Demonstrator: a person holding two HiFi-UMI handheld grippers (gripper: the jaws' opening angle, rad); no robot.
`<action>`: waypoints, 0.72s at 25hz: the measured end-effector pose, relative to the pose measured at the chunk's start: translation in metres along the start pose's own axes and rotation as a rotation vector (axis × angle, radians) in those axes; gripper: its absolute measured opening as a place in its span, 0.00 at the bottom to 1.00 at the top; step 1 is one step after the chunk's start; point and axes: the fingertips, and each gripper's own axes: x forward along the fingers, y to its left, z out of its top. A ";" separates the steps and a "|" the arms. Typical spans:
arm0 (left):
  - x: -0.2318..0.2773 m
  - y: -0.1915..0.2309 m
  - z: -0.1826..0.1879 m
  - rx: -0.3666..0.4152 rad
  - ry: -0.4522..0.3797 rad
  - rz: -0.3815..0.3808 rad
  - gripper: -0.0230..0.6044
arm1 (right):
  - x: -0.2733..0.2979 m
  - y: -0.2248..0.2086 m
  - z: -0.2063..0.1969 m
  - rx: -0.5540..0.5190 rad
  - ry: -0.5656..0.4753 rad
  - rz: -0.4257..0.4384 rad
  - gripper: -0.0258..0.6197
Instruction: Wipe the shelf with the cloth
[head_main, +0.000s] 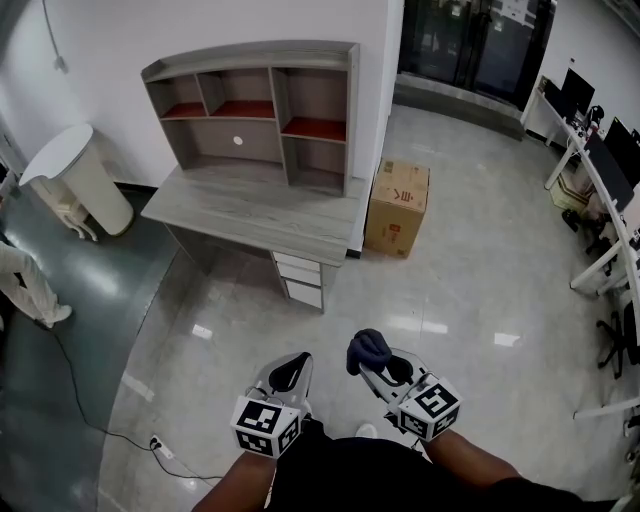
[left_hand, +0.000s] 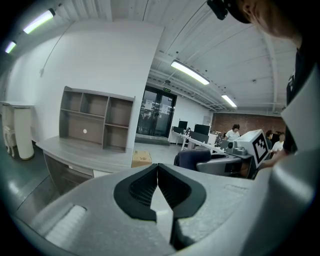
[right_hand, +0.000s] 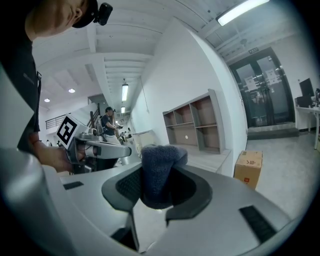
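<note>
A grey shelf unit with open compartments stands on a grey desk against the white wall, some way ahead of me. The shelf also shows in the left gripper view and, as the shelf, in the right gripper view. My right gripper is shut on a dark blue cloth, bunched between its jaws; the cloth fills the jaws in the right gripper view. My left gripper is shut with nothing in it, its jaws meeting in the left gripper view. Both are held low over the floor.
A cardboard box stands on the floor right of the desk. A white round table is at the left, with a person's leg beside it. Office desks and chairs line the right side. A cable lies on the floor.
</note>
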 end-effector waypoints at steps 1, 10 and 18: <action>0.002 0.006 0.003 0.000 -0.001 -0.002 0.05 | 0.007 -0.002 0.002 -0.001 0.001 -0.003 0.24; 0.023 0.073 0.025 0.005 -0.004 -0.037 0.05 | 0.078 -0.006 0.025 -0.019 0.018 -0.026 0.24; 0.020 0.136 0.036 0.032 -0.002 -0.063 0.05 | 0.136 0.000 0.036 -0.001 0.007 -0.071 0.24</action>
